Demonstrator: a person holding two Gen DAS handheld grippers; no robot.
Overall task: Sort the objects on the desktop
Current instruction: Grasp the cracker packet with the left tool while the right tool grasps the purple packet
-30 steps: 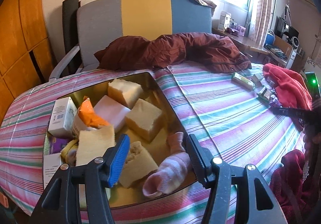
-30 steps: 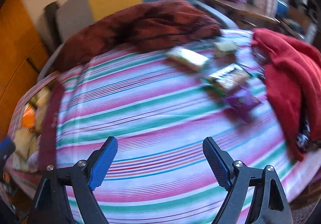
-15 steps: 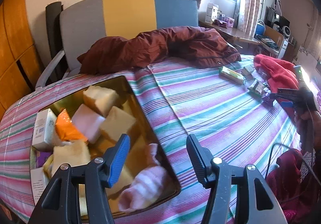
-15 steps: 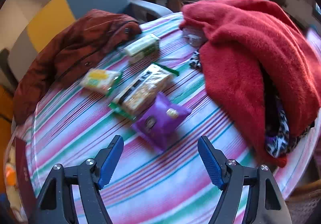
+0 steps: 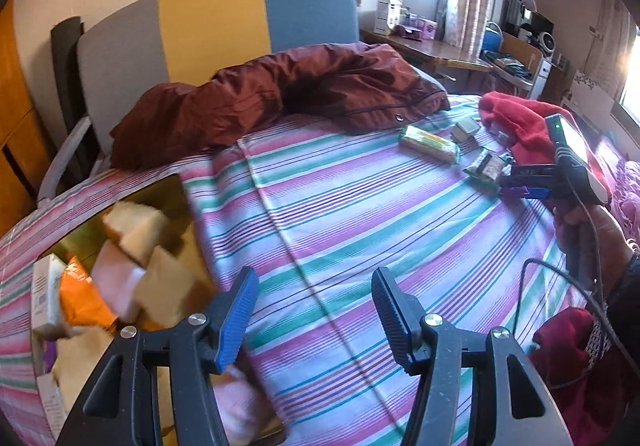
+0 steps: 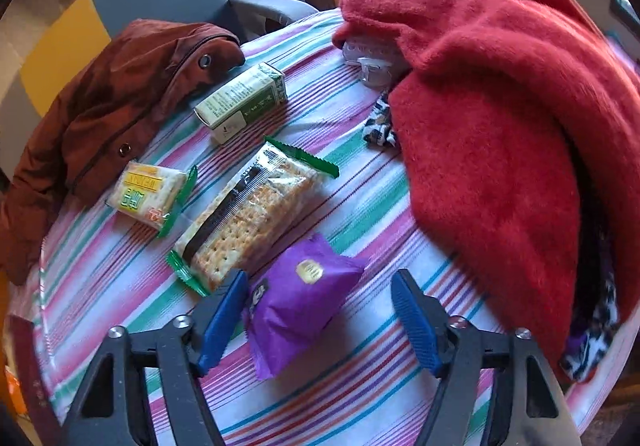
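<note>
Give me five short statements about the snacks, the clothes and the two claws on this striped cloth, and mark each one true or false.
1. The purple packet lies between the fingers of the right claw. True; the claw is closing and the pads are not yet on it.
2. The left claw holds a sock. False; nothing is between its fingers, only the striped cloth beyond.
3. The long cracker pack has green ends. True.
4. The green and white carton stands upright. False; it lies on its side.
5. The red fleece lies folded inside the gold tin. False; it is heaped on the cloth, apart from the tin.
</note>
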